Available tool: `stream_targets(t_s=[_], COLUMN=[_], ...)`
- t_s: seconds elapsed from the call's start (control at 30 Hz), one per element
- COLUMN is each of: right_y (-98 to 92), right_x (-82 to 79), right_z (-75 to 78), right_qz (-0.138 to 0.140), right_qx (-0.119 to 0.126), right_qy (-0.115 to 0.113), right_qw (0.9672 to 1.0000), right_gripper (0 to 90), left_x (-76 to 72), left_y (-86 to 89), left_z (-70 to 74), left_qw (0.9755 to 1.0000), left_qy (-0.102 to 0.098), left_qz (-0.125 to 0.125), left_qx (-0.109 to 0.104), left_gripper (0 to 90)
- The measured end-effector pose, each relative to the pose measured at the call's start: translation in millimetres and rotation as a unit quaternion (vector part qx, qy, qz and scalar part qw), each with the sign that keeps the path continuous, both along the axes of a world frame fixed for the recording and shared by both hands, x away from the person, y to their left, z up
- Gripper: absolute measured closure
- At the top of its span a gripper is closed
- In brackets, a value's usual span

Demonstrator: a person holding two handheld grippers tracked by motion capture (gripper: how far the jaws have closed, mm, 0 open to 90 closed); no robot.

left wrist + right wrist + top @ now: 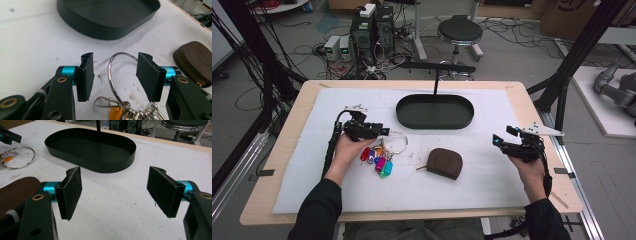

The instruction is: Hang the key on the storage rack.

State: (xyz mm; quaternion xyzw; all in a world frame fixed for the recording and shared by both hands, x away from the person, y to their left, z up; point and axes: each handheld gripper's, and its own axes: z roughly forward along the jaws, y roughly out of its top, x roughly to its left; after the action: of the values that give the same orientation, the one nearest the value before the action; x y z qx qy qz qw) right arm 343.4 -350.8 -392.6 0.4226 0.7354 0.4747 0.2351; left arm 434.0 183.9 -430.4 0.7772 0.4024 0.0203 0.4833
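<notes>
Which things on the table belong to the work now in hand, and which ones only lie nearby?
In hand:
- key ring, between the open jaws of the left gripper, not yet pinched
- coloured tags hanging on that ring

Lying about:
- brown zip pouch, untouched
- black oval tray, nothing in it
- right gripper, open over bare white mat

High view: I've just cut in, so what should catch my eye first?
The bunch of bright keyring tags on its big metal ring, left of centre on the white mat: the left gripper has its open jaws around that ring, pads not pressing yet. Behind it sits the black oval tray, empty. The brown zip pouch lies mid-table, and the right gripper is open over bare mat.
</notes>
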Motion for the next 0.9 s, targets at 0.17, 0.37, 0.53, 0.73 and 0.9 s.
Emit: stream_targets(t_s=[0.17, 0.37, 0.53, 0.73, 0.9], right_y=[0.5, 1.4, 0.5, 0.8, 0.6], right_x=[0.4, 1.6, 0.8, 0.8, 0.7], right_z=[-0.3, -0.8, 0.2, 0.1, 0.2], right_qz=[0.000, 0.001, -0.001, -0.004, -0.006], right_qx=[-0.001, -0.003, 0.000, -0.002, -0.003], right_qy=[0.002, 0.002, -0.001, -0.001, -0.002], right_qw=[1.0000, 1.0000, 1.0000, 1.0000, 1.0000], right_gripper=[28.8, 28.8, 28.8, 28.8, 28.8], left_x=[4.2, 4.9, 6.3, 5.7, 5.2], left_y=[2.7, 0.6, -1.0, -3.4, -5.3], left_z=[-6.6, -8.5, -12.2, -12.8, -14.6], left_qw=[0.9993, 0.9991, 0.9983, 0.9978, 0.9973], left_qy=[0.035, 0.043, 0.058, 0.066, 0.073], left_qz=[0.012, 0.004, 0.003, -0.001, -0.008], left_qx=[0.003, -0.004, 0.002, -0.002, 0.005], left_gripper=[48.4, 55.3, 57.0, 60.5, 67.0])
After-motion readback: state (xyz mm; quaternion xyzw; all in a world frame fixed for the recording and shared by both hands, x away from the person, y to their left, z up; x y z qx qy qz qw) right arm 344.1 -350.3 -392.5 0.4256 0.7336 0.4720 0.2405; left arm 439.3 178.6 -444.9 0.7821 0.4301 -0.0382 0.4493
